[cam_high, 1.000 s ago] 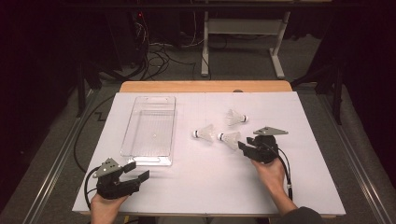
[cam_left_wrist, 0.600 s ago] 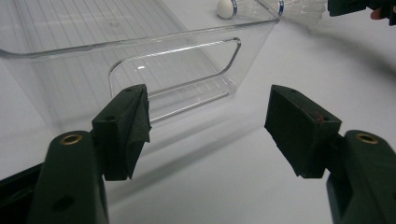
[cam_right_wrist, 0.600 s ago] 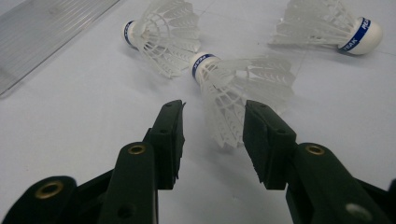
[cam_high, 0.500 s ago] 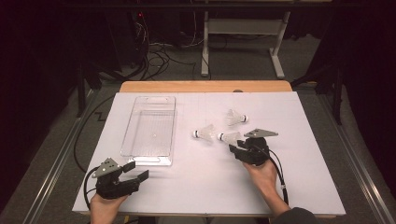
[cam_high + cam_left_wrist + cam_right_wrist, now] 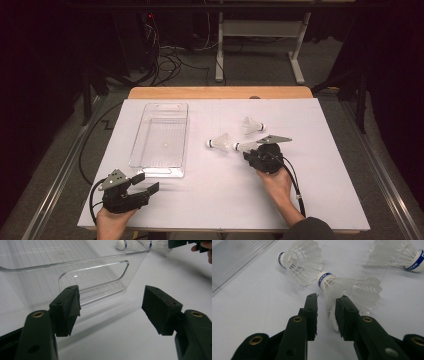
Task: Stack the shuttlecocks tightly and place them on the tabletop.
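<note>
White-topped bench [image 5: 210,200], wooden edge at far side. Clear plastic bin [image 5: 161,139] lies left of centre, long axis running near to far, nothing inside; its near end wall with a handle cut-out [image 5: 93,280] faces the left tongs.

Left tongs [image 5: 145,186] at the near-left corner of the bench, held in the person's left hand [image 5: 111,222], jaws wide apart with bare bench between them, just short of the bin's near end.

Three white shuttlecocks right of centre. Middle shuttlecock [image 5: 348,287] lies on its side, blue-banded cork pointing left and far, feather skirt toward the right tongs [image 5: 325,315]. Those jaws are narrowly apart, straddling the skirt's near-left edge; cannot tell whether either pad touches the feathers. Right hand [image 5: 274,182] behind the tongs, cable trailing near.

Left shuttlecock [image 5: 299,261] lies just beyond the middle one, skirts near or touching. Far shuttlecock [image 5: 395,255] lies apart to the right, cork pointing right.
</note>
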The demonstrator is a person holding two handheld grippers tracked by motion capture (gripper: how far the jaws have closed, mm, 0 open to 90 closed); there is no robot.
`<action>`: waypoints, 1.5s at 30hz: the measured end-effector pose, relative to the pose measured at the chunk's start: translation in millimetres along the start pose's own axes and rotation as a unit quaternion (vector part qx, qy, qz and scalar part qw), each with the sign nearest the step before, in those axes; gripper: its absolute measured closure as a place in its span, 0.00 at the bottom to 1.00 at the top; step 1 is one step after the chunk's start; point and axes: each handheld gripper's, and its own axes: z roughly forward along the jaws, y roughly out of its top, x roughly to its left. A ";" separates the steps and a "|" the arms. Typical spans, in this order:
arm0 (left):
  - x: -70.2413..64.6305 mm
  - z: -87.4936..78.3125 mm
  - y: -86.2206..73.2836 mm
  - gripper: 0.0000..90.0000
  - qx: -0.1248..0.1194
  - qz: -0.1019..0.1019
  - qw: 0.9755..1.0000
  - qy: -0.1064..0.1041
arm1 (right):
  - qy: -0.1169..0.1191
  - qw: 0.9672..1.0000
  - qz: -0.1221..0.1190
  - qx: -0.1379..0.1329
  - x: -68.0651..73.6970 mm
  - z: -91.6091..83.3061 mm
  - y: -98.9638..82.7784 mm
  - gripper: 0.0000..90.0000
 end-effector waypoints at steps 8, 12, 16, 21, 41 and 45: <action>-0.2 0.1 0.0 0.35 0.000 0.001 1.000 0.000 | 0.004 1.000 0.002 0.001 -1.8 1.8 2.0 0.90; -0.2 -0.1 0.0 0.35 -0.001 0.000 1.000 -0.001 | 0.005 1.000 0.000 0.003 -1.9 2.4 2.8 0.95; -0.3 0.0 0.0 0.35 -0.001 0.001 1.000 -0.001 | 0.006 1.000 0.000 0.005 -1.6 2.1 3.7 0.99; -0.1 0.0 0.0 0.35 -0.001 0.000 1.000 0.000 | 0.006 1.000 -0.005 0.004 -2.0 1.6 5.4 1.00; 0.0 -0.3 -0.3 0.35 -0.003 0.002 1.000 0.004 | 0.030 0.999 -0.026 0.008 4.8 -1.3 19.4 1.00; 0.3 -0.1 -0.3 0.35 -0.004 0.002 1.000 0.004 | 0.040 0.999 -0.027 0.008 5.6 0.5 22.7 1.00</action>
